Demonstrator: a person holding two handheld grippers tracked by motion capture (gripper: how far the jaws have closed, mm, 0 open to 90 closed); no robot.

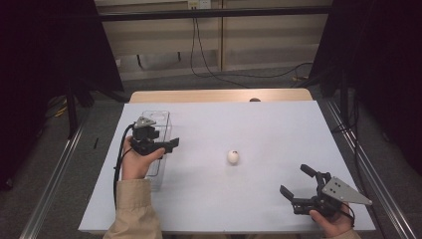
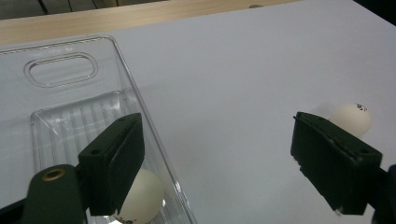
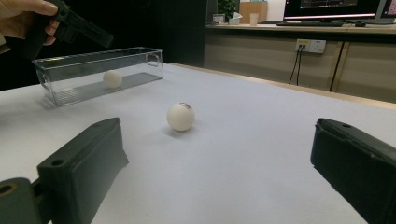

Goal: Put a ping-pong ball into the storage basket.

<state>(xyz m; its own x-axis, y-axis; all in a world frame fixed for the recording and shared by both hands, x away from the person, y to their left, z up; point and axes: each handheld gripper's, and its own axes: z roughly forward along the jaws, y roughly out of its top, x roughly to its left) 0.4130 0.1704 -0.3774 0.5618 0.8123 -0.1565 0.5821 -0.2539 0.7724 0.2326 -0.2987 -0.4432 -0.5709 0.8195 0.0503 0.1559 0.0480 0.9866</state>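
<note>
Round white ball (image 3: pixel 180 116) (dark, perhaps printed, mark)

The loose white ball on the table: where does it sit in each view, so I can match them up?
High view: the loose ball lies mid-table, right of the clear bin.
Left gripper view: at the right edge, partly behind the left tool's right-hand jaw.
Right gripper view: centre, on the table beyond the open jaws.
Shared landmark: the clear bin, with a second ball inside.
</note>
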